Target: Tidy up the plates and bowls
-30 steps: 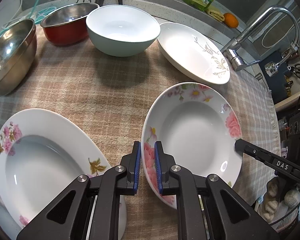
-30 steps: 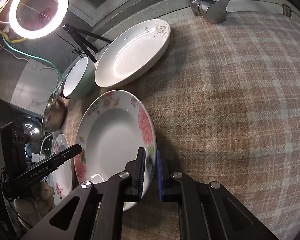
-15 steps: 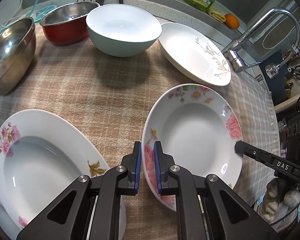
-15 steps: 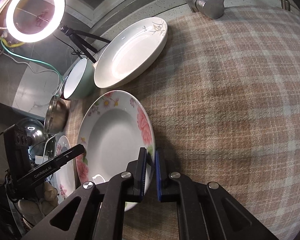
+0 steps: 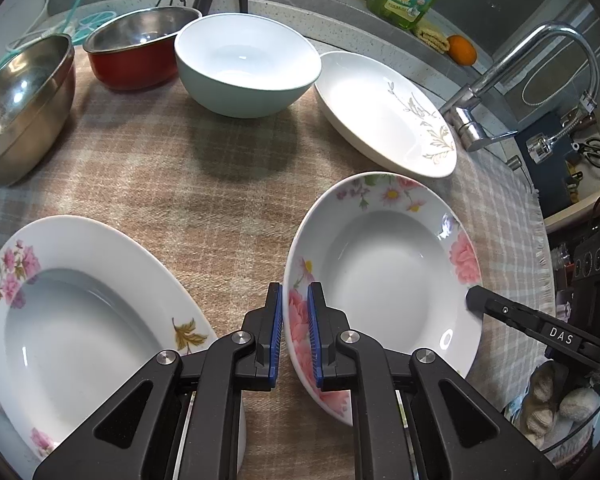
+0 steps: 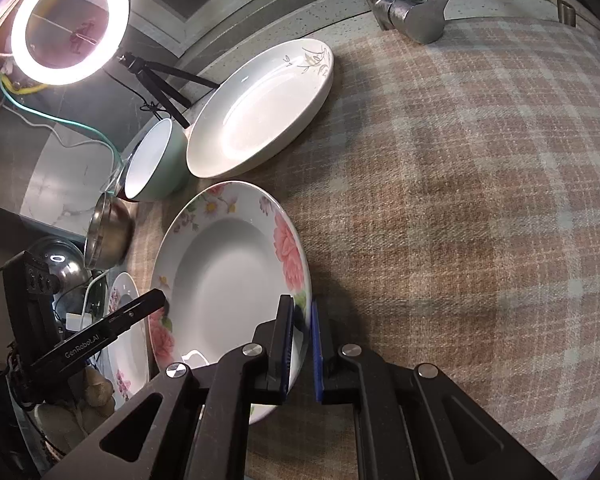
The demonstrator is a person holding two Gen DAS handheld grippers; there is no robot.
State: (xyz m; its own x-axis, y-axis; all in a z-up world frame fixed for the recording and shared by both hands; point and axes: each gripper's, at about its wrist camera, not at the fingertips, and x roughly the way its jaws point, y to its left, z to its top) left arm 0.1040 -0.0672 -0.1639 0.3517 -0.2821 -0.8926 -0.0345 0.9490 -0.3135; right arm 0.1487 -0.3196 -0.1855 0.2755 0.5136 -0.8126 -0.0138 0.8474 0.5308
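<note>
- Both my tongs clamp the rose plate [image 5: 384, 276] on the checked cloth [image 5: 204, 200]: left gripper [image 5: 294, 320] on its near-left rim, right gripper [image 6: 300, 344] opposite.
- Only the right view shows the ring light [image 6: 66, 20].
- Three plates, four bowls in the left view.

Before you on the table [image 5: 228, 200], the rose plate [image 5: 384, 276] sits between your left gripper [image 5: 294, 328] and right gripper [image 6: 300, 344], each at a rim. To its left lies another flowered plate [image 5: 72, 312]. Behind stand, left to right, a steel bowl [image 5: 24, 104], a metal-lined bowl [image 5: 136, 56], a ceramic bowl [image 5: 248, 64] and a sprig plate [image 5: 384, 112], with the faucet [image 5: 500, 80] rightmost.
</note>
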